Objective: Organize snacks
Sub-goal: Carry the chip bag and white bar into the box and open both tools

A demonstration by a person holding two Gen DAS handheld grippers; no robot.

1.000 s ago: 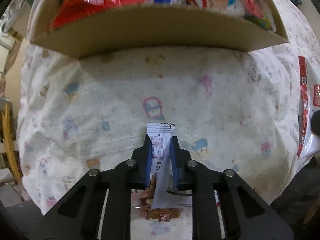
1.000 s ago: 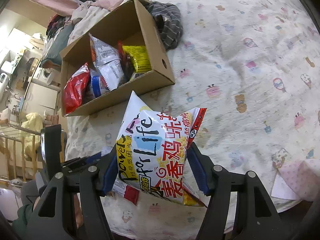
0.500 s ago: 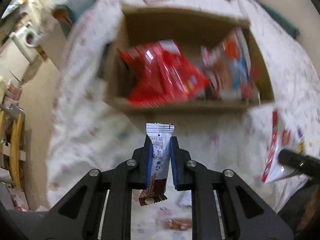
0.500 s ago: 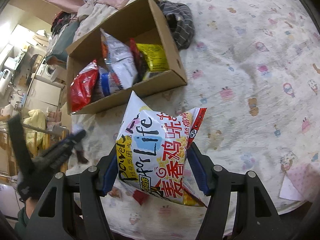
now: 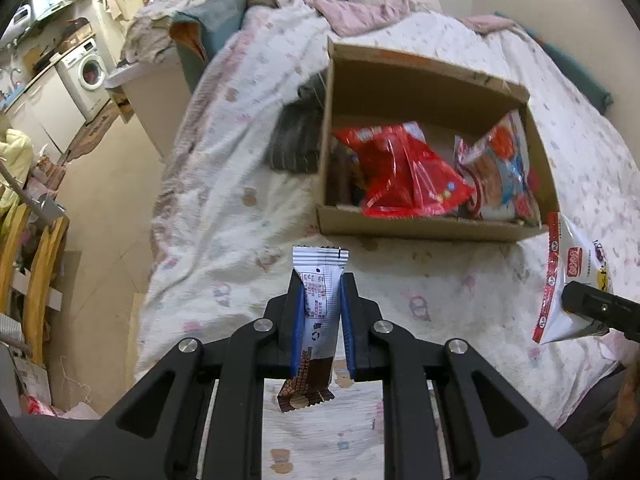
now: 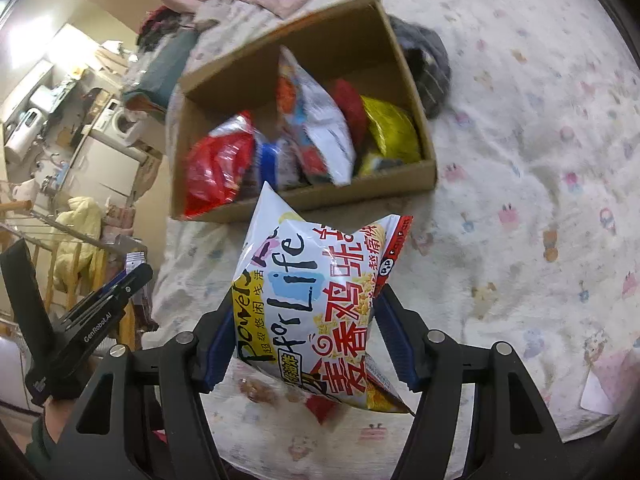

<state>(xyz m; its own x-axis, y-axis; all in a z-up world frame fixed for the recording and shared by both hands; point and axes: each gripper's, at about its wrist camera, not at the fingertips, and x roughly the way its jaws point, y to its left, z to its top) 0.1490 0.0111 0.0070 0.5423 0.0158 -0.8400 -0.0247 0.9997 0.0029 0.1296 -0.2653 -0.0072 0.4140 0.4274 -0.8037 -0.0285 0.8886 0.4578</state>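
The brown cardboard box's (image 6: 224, 216) near wall is hiding the lower parts of the red foil snack bag (image 6: 218, 168), motion blur is smearing the packets inside, and the white puffed chip bag (image 5: 568, 276) is covering part of the right gripper.

A white-and-brown snack bar wrapper (image 5: 318, 312) sits between blue pads (image 5: 297, 328). The chip bag (image 6: 316, 304) is white with red, yellow and blue print. At twelve o'clock, the brown cardboard box (image 5: 424, 228) holds a glossy red packet (image 5: 404, 172). The bedsheet (image 5: 240, 216) is cream with pastel cartoon figures.
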